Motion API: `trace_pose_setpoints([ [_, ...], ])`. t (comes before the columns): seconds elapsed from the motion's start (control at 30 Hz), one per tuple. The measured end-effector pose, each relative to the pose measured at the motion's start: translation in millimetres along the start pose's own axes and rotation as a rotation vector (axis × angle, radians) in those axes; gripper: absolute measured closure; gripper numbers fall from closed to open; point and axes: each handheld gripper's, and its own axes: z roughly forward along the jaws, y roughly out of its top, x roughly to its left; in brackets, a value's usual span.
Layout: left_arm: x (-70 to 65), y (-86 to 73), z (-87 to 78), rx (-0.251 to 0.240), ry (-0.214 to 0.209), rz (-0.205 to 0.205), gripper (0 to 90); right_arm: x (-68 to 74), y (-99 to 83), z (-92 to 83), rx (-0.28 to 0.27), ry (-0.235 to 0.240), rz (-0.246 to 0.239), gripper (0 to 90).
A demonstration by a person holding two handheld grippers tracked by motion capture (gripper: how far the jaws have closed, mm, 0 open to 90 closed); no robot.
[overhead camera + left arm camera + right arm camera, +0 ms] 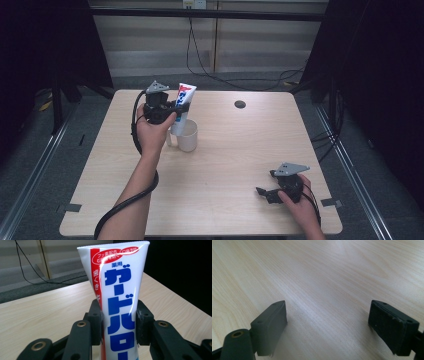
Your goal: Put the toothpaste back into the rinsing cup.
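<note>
A white toothpaste tube (pixel 184 102) with red and blue print stands upright, its lower end inside a white mug (pixel 187 135) at the table's middle left. My left gripper (pixel 176 109) is shut on the tube's middle from the left. In the left gripper view both pads (pixel 96 322) press the sides of the tube (pixel 120 302). Near the front right corner my right gripper (pixel 264 192) rests low over the table, open. In the right gripper view its fingers (pixel 270 326) stand wide apart over bare wood, with nothing between them.
The light wooden table (pixel 225 165) has a round dark cable hole (pixel 240 104) at the back. Black curtains hang at both sides. Cables run over the grey floor behind the table. The left gripper's cable loops down along the forearm.
</note>
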Motion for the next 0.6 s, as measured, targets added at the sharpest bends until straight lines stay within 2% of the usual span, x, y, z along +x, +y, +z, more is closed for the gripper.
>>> trace_pose_setpoints([
  [0.17,-0.3,1.7,4.4,0.002,0.002,0.005,65.0,-0.1,0.0,0.0,0.000,0.000,0.000,14.9],
  [0.6,3.9,-0.4,13.8,-0.006,0.013,-0.020,64.7,-0.1,0.0,0.0,0.000,0.001,0.001,14.9],
])
